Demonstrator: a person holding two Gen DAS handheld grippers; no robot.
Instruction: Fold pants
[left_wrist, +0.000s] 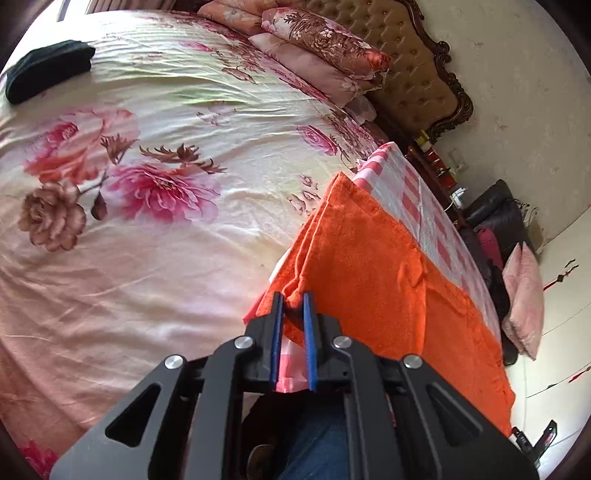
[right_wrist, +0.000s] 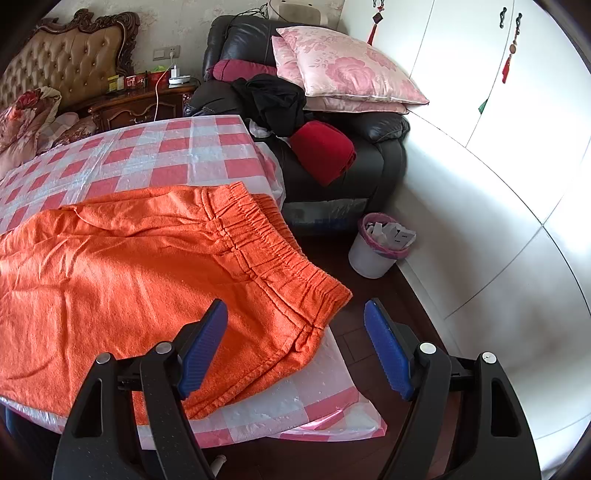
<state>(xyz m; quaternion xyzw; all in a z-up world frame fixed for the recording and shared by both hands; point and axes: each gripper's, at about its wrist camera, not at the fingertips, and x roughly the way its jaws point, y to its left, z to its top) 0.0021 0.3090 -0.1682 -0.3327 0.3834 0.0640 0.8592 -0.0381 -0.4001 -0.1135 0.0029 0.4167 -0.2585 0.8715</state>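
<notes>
One fold so far: looks like the orange pants are doubled leg over leg, flat on the checked table cover
Left to do: folding along the length, I'd guess
Left gripper: nearly closed, pinching the pants' near corner at the hem end
Right gripper: spread wide, gripping nothing, hanging over the waistband corner by the table edge

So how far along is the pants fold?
Done: the orange pants lie spread on the checked cloth, apparently folded leg over leg. In hand: the left gripper is shut on the hem corner; the right gripper hangs open by the waistband. Left: folding end to end.
</notes>
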